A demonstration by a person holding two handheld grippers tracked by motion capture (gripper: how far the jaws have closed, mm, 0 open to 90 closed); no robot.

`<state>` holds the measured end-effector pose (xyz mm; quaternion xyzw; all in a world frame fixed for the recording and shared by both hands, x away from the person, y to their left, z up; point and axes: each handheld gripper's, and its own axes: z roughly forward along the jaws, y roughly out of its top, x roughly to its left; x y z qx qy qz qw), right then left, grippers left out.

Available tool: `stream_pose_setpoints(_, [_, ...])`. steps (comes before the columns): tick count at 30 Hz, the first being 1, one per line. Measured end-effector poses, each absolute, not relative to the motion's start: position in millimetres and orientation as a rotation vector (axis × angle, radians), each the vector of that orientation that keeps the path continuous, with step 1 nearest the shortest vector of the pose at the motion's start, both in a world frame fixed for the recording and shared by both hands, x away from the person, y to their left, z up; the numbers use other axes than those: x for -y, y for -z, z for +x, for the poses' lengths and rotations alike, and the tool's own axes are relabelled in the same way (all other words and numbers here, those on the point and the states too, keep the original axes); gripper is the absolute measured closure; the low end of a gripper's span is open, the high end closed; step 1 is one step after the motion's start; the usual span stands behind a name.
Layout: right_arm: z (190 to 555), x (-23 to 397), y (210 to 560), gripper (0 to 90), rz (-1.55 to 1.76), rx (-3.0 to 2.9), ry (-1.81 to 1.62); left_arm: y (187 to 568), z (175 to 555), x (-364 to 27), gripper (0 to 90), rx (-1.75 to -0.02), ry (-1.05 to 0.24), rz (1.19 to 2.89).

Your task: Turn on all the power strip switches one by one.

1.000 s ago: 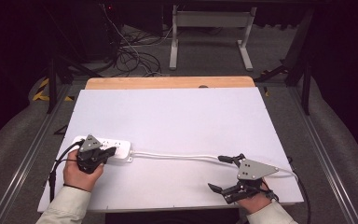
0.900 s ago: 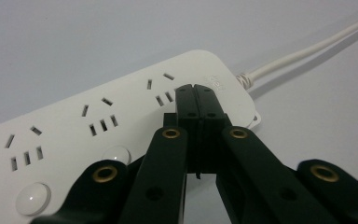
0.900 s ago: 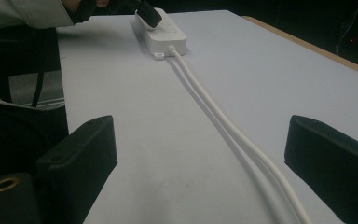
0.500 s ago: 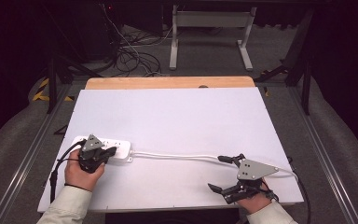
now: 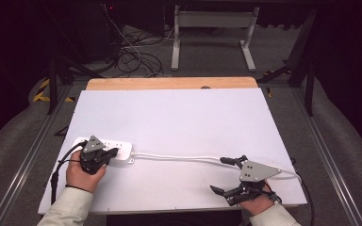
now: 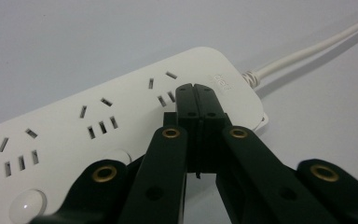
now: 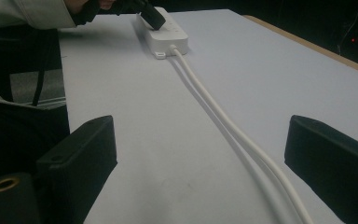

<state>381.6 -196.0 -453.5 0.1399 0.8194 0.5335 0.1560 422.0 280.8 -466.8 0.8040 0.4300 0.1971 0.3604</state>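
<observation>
White power strip [image 5: 115, 149] at the near-left of the white surface [image 5: 179, 122], left gripper [image 6: 196, 91] fingers clenched, tips resting on it, right gripper [image 5: 230, 175] fingers released, straddling its cable [image 7: 233, 133].

Dark room, grey floor [image 5: 14, 141], perhaps tangled cables [image 5: 139, 59] behind white table [image 5: 179, 117].

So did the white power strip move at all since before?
No. The power strip lies at the same spot near the table's left edge as earlier.

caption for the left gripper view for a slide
Shut left gripper poised over the white power strip, its cable trailing off to the right.
</observation>
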Motion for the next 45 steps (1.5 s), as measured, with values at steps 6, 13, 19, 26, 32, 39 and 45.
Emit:
stream_pose_setpoints(6, [381.4,195.9,453.5,9.4,0.399,-2.347,-1.527,467.5,422.5,-281.5,90.0,-1.115,-0.496,2.069])
stream_pose_setpoints(13, [381.3,195.3,453.6,9.4,0.398,-2.349,-1.526,468.1,423.1,-282.1,90.0,-1.129,-0.482,2.058])
stream_pose_setpoints(19, [380.9,194.3,453.9,9.4,0.395,-2.352,-1.525,468.5,423.8,-282.9,90.0,-1.133,-0.474,2.059])
stream_pose_setpoints(26, [380.8,194.3,453.9,9.4,0.396,-2.351,-1.525,469.8,424.0,-283.0,90.0,-1.135,-0.466,2.056])
stream_pose_setpoints(32, [380.6,195.0,453.5,9.4,0.399,-2.348,-1.525,460.6,417.6,-280.4,90.0,-1.088,-0.485,2.027])
stream_pose_setpoints(39, [383.2,194.2,454.7,9.4,0.4,-2.356,-1.519,448.5,410.4,-274.6,90.0,-1.043,-0.481,2.022])
stream_pose_setpoints(45, [381.4,196.0,453.8,9.4,0.408,-2.342,-1.524,440.7,404.2,-272.8,89.7,-1.018,-0.457,1.989])
